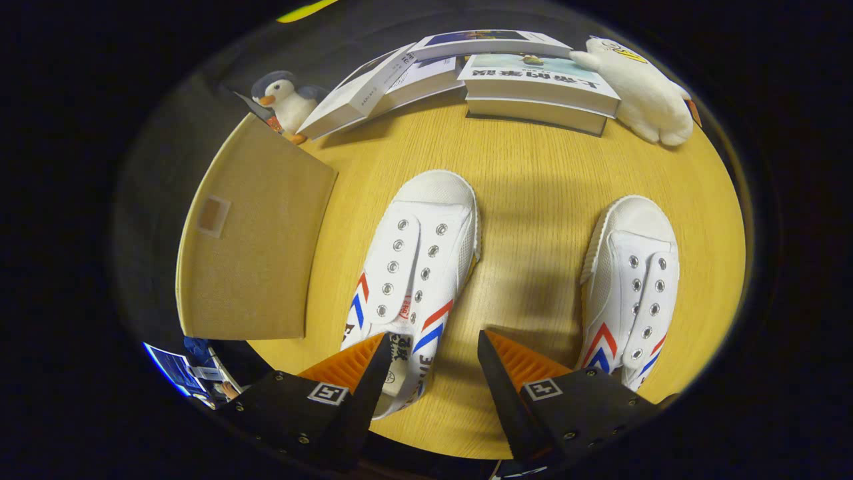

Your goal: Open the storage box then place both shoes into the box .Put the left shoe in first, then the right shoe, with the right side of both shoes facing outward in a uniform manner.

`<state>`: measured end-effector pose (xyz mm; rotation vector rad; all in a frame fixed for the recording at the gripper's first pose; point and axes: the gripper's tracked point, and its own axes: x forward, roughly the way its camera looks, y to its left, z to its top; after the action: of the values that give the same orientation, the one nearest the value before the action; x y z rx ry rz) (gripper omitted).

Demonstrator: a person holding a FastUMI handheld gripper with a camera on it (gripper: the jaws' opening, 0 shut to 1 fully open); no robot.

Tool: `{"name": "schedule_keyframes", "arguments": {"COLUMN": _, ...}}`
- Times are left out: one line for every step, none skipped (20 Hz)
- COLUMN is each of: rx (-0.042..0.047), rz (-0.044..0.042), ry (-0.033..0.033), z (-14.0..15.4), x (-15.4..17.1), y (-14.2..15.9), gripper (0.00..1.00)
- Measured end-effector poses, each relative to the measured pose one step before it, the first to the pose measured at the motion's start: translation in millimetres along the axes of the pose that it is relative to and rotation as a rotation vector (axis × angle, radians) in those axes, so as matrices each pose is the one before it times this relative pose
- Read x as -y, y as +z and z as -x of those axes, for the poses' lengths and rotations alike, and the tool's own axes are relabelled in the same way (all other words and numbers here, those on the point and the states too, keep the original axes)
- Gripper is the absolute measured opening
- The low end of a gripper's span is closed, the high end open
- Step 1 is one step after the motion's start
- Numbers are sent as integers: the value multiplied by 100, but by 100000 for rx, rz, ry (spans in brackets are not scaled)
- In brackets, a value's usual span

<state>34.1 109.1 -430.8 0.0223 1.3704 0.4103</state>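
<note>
Clearly we hover over the wooden table (533, 187) with the gripper (433, 360) spread wide and holding nothing, its left finger over the heel opening of the left shoe (416, 267) while its right finger hangs above bare wood between the two shoes. The right shoe (633, 287) lies well apart, toes also pointing away from us. The storage box (256, 233) sits just left of the left shoe (we cannot tell whether the tan panel is its lid or an opened flap). We judge the stance as lining up on the left shoe's heel, since it goes in first. Books (540, 83), a penguin toy (286, 100) and a white plush (650, 93) crowd the far edge.
</note>
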Motion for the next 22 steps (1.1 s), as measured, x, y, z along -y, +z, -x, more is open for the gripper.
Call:
{"name": "schedule_keyframes", "arguments": {"rx": -1314, "rz": 1125, "ry": -596, "z": -658, "x": -70, "y": -274, "gripper": 78}}
{"name": "schedule_keyframes", "arguments": {"rx": -1712, "rz": 105, "ry": -1329, "z": -459, "x": 24, "y": -206, "gripper": 77}}
{"name": "schedule_keyframes", "arguments": {"rx": 459, "rz": -719, "ry": 4064, "z": 84, "x": -804, "y": 499, "gripper": 76}}
{"name": "schedule_keyframes", "arguments": {"rx": -1630, "rz": -2178, "ry": 1325, "z": 140, "x": -516, "y": -174, "gripper": 54}}
{"name": "schedule_keyframes", "arguments": {"rx": -137, "rz": -204, "ry": -96, "z": -250, "x": 21, "y": -1, "gripper": 33}}
{"name": "schedule_keyframes", "arguments": {"rx": 1, "rz": -613, "ry": -65, "z": 665, "x": 468, "y": 186, "gripper": 30}}
{"name": "schedule_keyframes", "arguments": {"rx": -43, "rz": -5193, "ry": 652, "z": -399, "x": 23, "y": -9, "gripper": 16}}
{"name": "schedule_keyframes", "arguments": {"rx": 128, "rz": -6920, "ry": 1201, "z": 257, "x": 85, "y": -88, "gripper": 10}}
{"name": "schedule_keyframes", "arguments": {"rx": -639, "rz": -4422, "ry": 1678, "z": 700, "x": -64, "y": 258, "gripper": 3}}
{"name": "schedule_keyframes", "arguments": {"rx": -808, "rz": -4015, "ry": 3253, "z": 210, "x": -472, "y": -148, "gripper": 3}}
{"name": "schedule_keyframes", "arguments": {"rx": -799, "rz": -3438, "ry": 2904, "z": 167, "x": -338, "y": -244, "gripper": 3}}
{"name": "schedule_keyframes", "arguments": {"rx": -516, "rz": -2706, "ry": 1663, "z": 432, "x": -339, "y": -116, "gripper": 3}}
{"name": "schedule_keyframes", "arguments": {"rx": -180, "rz": -763, "ry": 956, "z": 541, "x": -306, "y": -102, "gripper": 3}}
{"name": "schedule_keyframes", "arguments": {"rx": 309, "rz": 447, "ry": 409, "z": 628, "x": -307, "y": -98, "gripper": 3}}
{"name": "schedule_keyframes", "arguments": {"rx": 268, "rz": 982, "ry": 174, "z": 661, "x": -377, "y": -96, "gripper": 3}}
{"name": "schedule_keyframes", "arguments": {"rx": 375, "rz": 970, "ry": 224, "z": 700, "x": -401, "y": -28, "gripper": 3}}
{"name": "schedule_keyframes", "arguments": {"rx": 514, "rz": 631, "ry": 465, "z": 865, "x": -521, "y": 38, "gripper": 3}}
{"name": "schedule_keyframes", "arguments": {"rx": 511, "rz": 679, "ry": 390, "z": 958, "x": -580, "y": 66, "gripper": 3}}
{"name": "schedule_keyframes", "arguments": {"rx": 710, "rz": 778, "ry": -34, "z": 1012, "x": -648, "y": 166, "gripper": 3}}
{"name": "schedule_keyframes", "arguments": {"rx": 890, "rz": 1486, "ry": -347, "z": 1113, "x": -675, "y": 178, "gripper": 3}}
{"name": "schedule_keyframes", "arguments": {"rx": 1129, "rz": 1668, "ry": -536, "z": 1110, "x": -643, "y": 339, "gripper": 3}}
{"name": "schedule_keyframes", "arguments": {"rx": 1346, "rz": 1580, "ry": -126, "z": 1130, "x": -809, "y": 320, "gripper": 3}}
